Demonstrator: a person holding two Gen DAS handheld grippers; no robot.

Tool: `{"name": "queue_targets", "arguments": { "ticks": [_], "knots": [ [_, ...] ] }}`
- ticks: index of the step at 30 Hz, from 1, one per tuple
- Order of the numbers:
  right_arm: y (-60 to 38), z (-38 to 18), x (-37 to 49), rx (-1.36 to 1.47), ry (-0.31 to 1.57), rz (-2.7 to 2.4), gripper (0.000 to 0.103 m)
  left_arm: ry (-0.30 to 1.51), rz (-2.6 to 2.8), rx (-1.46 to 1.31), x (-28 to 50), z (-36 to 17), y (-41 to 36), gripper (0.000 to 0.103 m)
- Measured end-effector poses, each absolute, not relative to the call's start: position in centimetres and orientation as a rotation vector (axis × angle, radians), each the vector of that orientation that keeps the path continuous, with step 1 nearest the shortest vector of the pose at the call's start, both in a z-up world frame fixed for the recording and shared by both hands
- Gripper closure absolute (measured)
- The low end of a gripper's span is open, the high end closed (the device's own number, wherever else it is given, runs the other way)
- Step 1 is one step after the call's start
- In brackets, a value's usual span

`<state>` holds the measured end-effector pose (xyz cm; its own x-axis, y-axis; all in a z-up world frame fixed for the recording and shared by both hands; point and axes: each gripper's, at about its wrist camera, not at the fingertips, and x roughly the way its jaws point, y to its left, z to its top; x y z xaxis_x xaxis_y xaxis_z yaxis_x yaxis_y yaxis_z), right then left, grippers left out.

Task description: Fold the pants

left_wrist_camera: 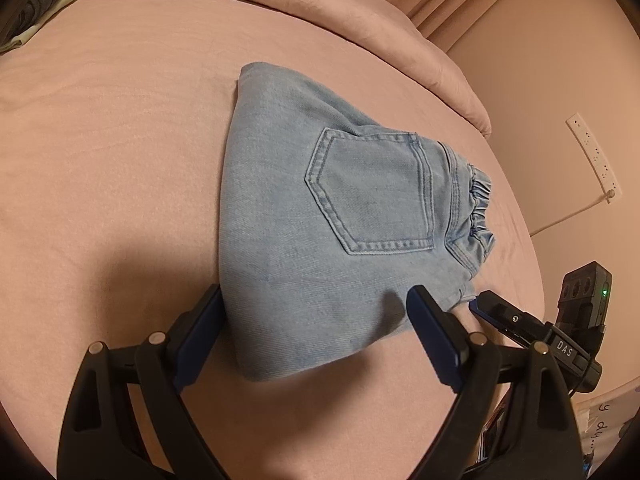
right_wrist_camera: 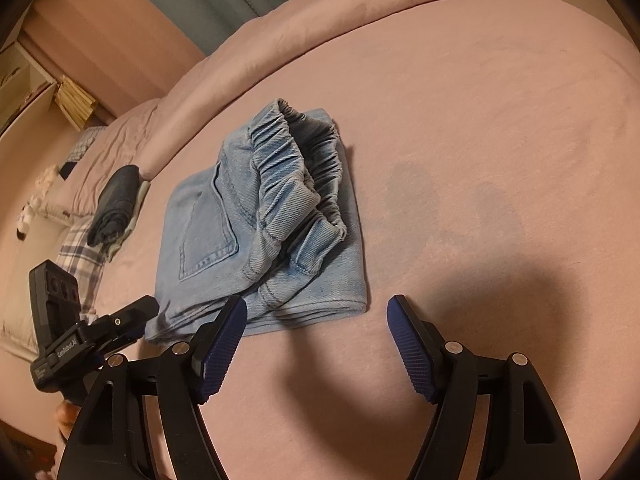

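Light blue denim pants (left_wrist_camera: pixel 320 216) lie folded into a compact stack on the pink bed, back pocket up, elastic waistband at the right. My left gripper (left_wrist_camera: pixel 316 300) is open, its blue-padded fingers spread just above the near edge of the stack, holding nothing. In the right wrist view the pants (right_wrist_camera: pixel 256 232) lie left of centre with the gathered waistband on top. My right gripper (right_wrist_camera: pixel 318 308) is open and empty, its left finger by the stack's near edge. The right gripper also shows in the left wrist view (left_wrist_camera: pixel 504 316), and the left gripper in the right wrist view (right_wrist_camera: pixel 120 320).
The pink bed sheet (left_wrist_camera: pixel 120 160) spreads all round. A rolled pink duvet (right_wrist_camera: pixel 360 12) lies along the far side. A dark folded garment (right_wrist_camera: pixel 116 200) rests left of the pants beside a plaid pillow (right_wrist_camera: pixel 80 260). A wall and power strip (left_wrist_camera: pixel 592 152) are at the right.
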<state>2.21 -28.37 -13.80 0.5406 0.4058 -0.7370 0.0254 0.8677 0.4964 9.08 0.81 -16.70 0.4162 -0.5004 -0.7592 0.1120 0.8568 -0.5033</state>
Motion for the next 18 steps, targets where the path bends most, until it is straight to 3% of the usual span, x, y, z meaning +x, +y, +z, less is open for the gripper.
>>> {"name": "queue_targets", "arguments": {
  "ticks": [18],
  "knots": [
    [-29.0, -14.1, 3.3, 0.545, 1.008, 0.259, 0.029, 1.087, -0.429, -0.497, 10.3, -17.2, 1.3, 0.013]
  ]
}}
